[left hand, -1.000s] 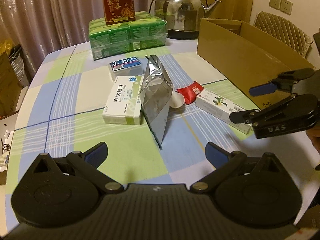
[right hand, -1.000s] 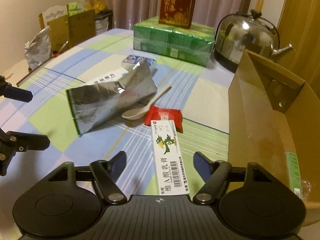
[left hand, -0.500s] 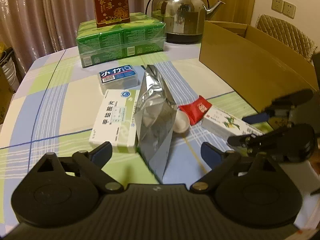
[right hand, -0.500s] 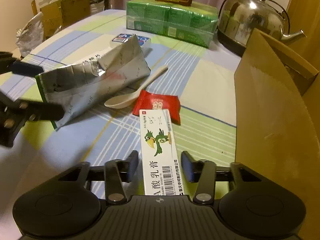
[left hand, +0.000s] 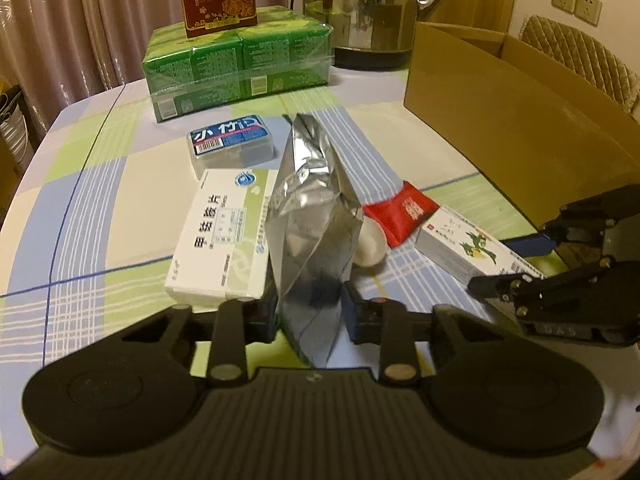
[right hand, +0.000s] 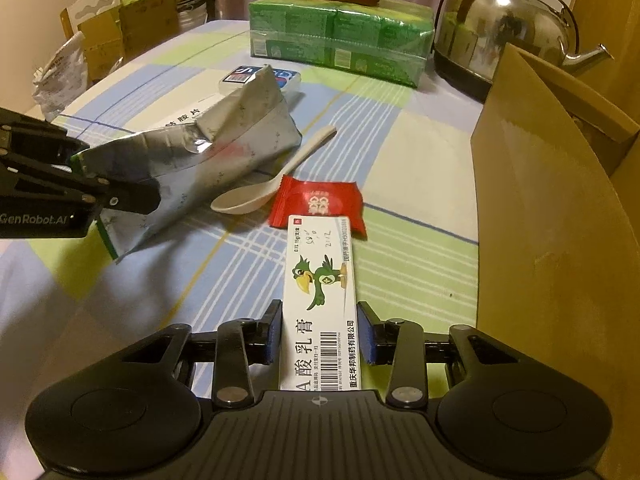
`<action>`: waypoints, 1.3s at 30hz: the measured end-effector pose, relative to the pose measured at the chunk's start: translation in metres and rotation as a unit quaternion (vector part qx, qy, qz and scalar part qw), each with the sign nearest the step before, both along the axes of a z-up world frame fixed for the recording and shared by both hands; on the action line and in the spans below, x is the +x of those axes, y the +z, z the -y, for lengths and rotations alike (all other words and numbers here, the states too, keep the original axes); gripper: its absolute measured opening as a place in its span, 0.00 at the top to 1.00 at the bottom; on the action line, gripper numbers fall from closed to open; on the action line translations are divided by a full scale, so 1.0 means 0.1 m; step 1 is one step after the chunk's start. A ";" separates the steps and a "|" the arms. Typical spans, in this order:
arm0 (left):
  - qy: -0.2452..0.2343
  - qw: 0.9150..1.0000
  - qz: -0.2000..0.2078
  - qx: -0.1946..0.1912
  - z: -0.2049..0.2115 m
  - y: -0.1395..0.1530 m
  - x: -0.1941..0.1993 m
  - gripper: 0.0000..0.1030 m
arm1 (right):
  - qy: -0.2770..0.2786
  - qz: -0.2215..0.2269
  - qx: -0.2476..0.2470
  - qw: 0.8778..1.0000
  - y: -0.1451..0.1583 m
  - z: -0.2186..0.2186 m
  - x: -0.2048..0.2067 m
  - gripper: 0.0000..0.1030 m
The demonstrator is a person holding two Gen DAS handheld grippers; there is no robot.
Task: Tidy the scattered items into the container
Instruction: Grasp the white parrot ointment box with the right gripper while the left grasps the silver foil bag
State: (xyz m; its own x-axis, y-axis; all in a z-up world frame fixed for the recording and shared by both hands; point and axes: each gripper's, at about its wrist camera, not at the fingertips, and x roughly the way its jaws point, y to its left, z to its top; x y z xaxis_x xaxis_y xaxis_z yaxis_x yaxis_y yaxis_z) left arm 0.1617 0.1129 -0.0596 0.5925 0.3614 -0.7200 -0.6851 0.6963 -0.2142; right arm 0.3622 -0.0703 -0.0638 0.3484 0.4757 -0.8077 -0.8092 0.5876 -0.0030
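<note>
We find the grasp step under way: left gripper closing on the pouch, right gripper closing on the carton. Next, we judge, lift both to the box right of them.

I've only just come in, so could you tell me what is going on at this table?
A person is tidying loose items into the cardboard box with two handheld grippers. The left gripper is closing its jaws on the silver foil bag; the right gripper is closing on the white ointment box. Both items are on the table, alongside a spoon and a red packet.
</note>
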 end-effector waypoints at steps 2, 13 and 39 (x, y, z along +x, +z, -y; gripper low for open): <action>0.002 1.000 -0.007 -0.001 0.09 0.02 -0.04 0.89 | -0.002 -0.006 0.003 1.000 0.02 0.03 -0.04 0.66; 0.007 1.000 -0.010 -0.014 0.59 0.07 -0.33 0.99 | -0.019 -0.032 0.020 0.999 0.10 0.29 -0.41 0.66; -0.052 0.996 -0.072 -0.012 -0.16 0.23 0.84 0.21 | -0.069 -0.042 0.044 0.996 0.14 0.26 0.06 0.66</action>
State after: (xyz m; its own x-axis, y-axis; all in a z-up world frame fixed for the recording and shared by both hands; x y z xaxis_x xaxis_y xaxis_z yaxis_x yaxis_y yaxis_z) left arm 0.2456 0.1294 -0.0364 0.5154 0.2853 -0.8081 -0.6350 0.7603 -0.1365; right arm 0.3683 -0.0965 -0.0499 0.3485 0.4985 -0.7938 -0.7163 0.6878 0.1174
